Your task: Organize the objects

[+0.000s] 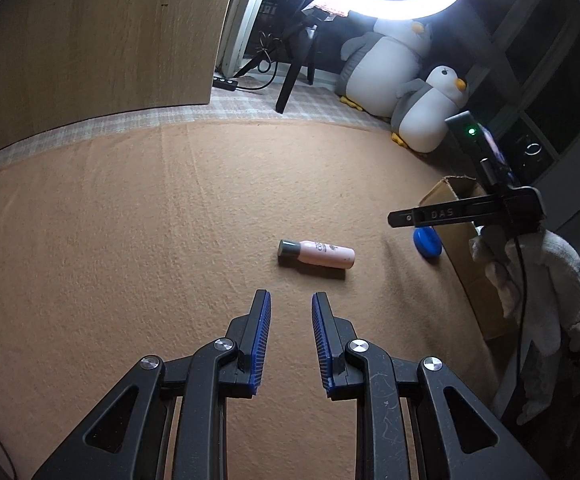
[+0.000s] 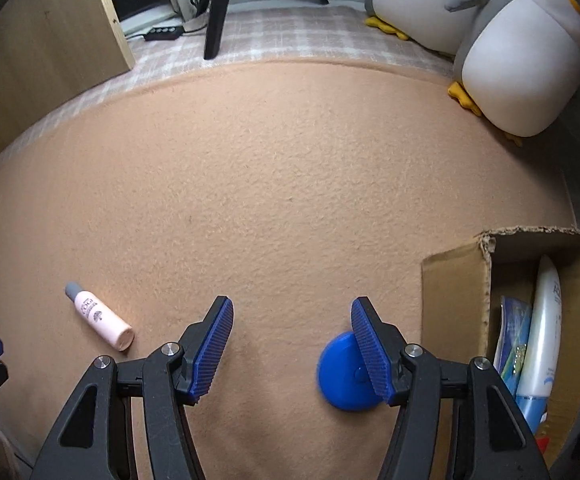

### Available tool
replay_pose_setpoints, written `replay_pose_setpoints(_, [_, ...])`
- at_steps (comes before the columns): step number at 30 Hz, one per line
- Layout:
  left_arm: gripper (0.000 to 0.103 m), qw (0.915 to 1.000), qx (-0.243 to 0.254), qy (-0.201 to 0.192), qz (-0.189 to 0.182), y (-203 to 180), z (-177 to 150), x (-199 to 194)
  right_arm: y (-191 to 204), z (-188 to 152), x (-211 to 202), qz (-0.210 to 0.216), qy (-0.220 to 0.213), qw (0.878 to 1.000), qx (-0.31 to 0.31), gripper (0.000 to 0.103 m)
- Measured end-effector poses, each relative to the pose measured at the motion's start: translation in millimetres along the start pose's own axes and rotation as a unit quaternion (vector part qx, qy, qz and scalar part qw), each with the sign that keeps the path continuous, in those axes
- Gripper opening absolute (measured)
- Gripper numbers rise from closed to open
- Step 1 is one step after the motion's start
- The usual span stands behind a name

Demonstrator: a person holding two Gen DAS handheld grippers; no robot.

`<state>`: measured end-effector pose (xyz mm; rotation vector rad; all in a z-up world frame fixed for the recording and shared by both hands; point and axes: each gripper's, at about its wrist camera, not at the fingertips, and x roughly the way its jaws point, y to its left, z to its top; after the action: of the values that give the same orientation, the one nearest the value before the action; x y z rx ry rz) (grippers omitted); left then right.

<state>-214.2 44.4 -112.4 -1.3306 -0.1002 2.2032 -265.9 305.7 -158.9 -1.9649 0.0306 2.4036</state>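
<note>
Nearest: right tool (image 2: 291, 344) half open and empty, over blue round lid (image 2: 339, 376) beside cardboard box (image 2: 455, 300). Farther: left tool (image 1: 290, 312) narrowly open, empty, short of pink bottle (image 1: 321, 255) lying on carpet (image 1: 170, 220). Probably light, smooth, likely to roll; best gripped across the body.

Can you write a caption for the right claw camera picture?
Open right claw above blue round case, beside cardboard box.

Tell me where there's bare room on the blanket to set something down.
Free: the wide stretch between the pink bottle and the penguin plushes. Crowded: the near right, where the blue disc lies beside the cardboard box.
</note>
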Motion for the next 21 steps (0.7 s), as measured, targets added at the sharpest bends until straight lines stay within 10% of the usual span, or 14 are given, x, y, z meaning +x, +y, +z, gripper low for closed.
replay_pose_setpoints(11, [0.023, 0.9999, -0.009, -0.005, -0.013, 9.9, -1.1, -6.6, 6.2, -4.3, 4.3, -0.037, 0.024, 0.999, 0.01, 0.061])
replay_pose_setpoints(21, [0.023, 0.9996, -0.009, -0.008, -0.024, 15.3, -2.2, -11.4, 8.0, -60.6, -29.0, 0.013, -0.055, 0.99, 0.126, 0.061])
